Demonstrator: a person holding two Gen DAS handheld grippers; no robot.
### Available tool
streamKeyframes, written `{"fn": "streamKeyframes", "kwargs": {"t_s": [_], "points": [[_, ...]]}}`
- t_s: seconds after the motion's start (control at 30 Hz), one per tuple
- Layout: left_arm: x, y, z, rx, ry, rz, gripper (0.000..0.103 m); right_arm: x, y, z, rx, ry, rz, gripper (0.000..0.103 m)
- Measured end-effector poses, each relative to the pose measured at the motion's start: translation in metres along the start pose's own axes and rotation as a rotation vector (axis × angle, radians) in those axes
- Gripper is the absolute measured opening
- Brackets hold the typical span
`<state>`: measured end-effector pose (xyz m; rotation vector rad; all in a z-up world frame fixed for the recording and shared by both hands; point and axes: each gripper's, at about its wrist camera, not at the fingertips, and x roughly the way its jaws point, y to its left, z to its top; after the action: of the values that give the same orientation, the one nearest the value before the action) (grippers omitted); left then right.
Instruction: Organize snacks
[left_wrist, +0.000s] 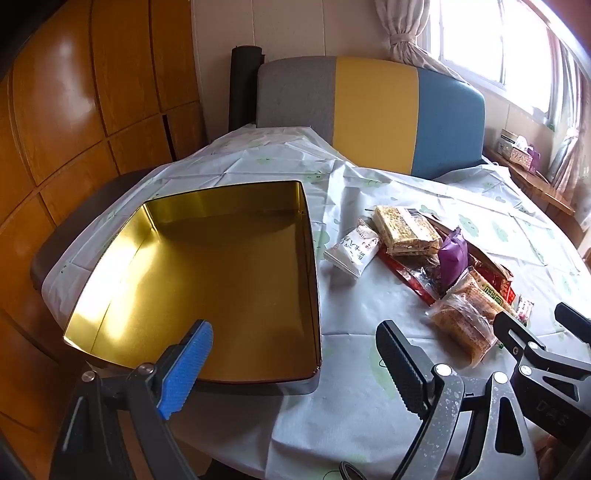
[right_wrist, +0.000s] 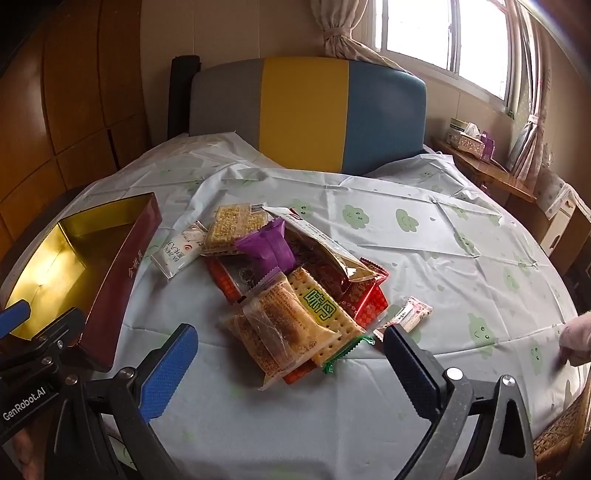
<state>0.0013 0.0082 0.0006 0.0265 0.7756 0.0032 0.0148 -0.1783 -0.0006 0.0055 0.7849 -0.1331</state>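
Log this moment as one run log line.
left gripper open over tin | right gripper open near snack pile | tin empty

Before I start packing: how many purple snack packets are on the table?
1. The purple packet lies on top of the snack pile, beside the clear-wrapped cracker pack, to the right of the open tin. Others may be hidden under the pile.

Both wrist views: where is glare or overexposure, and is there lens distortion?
Left wrist view: window blown out, bright glare on the gold tin floor, cabinet lines bowed by the fisheye. Right wrist view: window overexposed, snack pile evenly lit and sharp, corners vignetted.
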Motion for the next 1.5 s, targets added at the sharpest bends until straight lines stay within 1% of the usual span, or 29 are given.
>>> {"fn": "streamKeyframes", "kwargs": {"t_s": [0.8, 1.5], "points": [[-0.0012, -0.0033, 0.0002, 0.009, 0.002, 0.003, 0.091, -0.0005, 0.0007, 0.0012, -0.01, -0.015, -0.011, 0.102], [-0.0023, -0.008, -0.0023, 0.022, 0.015, -0.011, 0.091, -0.0025, 0.0019, 0.0016, -0.022, -0.032, -0.022, 0.102]]}}
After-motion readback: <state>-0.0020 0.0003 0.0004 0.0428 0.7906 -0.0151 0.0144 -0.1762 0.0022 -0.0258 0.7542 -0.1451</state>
